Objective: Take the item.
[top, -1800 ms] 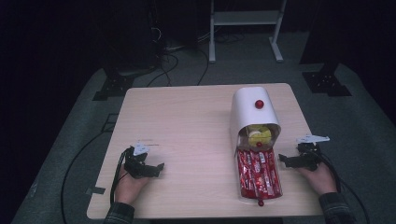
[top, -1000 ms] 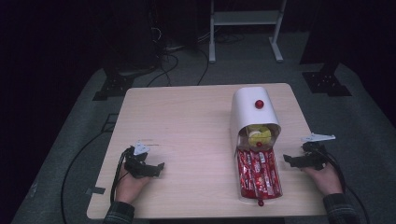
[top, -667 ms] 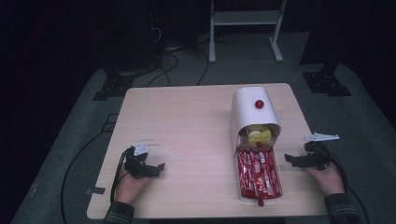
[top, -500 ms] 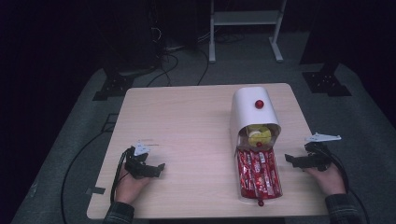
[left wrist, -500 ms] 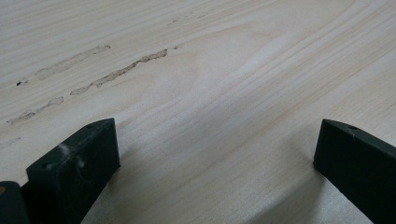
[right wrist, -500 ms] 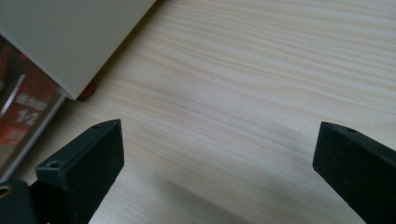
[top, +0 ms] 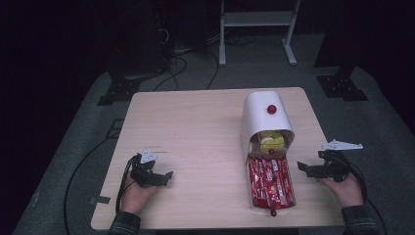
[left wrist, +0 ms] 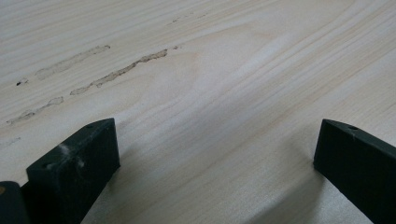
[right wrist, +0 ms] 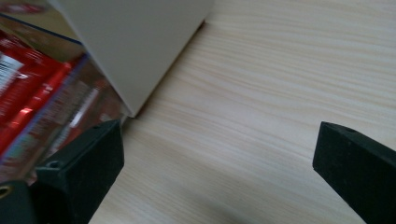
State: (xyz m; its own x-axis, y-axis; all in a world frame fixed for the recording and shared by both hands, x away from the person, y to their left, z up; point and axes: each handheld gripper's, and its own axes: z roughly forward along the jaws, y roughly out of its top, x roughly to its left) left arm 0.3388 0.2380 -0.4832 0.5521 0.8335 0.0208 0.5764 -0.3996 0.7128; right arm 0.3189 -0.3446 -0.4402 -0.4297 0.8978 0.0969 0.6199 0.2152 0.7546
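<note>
A white arched box (top: 265,116) with a red knob (top: 271,108) lies on the right half of the wooden table (top: 195,127). Its mouth faces the near edge and shows yellow-green items (top: 270,141). A tray of red snack packets (top: 270,181) stretches out in front of it. My right gripper (top: 302,169) is open, held by a hand near the table's right edge, just right of the tray. In the right gripper view the box wall (right wrist: 135,42) and red packets (right wrist: 32,88) sit at the left. My left gripper (top: 166,174) is open over bare wood at the front left.
The left gripper view shows scuff marks (left wrist: 116,72) on the bare wood ahead. Beyond the table stand a white metal frame (top: 257,27) and black stand bases (top: 125,88) with cables on the grey floor. The table's middle and far left are bare wood.
My right gripper has drifted a little to the right, away from the tray of packets. The left gripper has stayed where it was.
</note>
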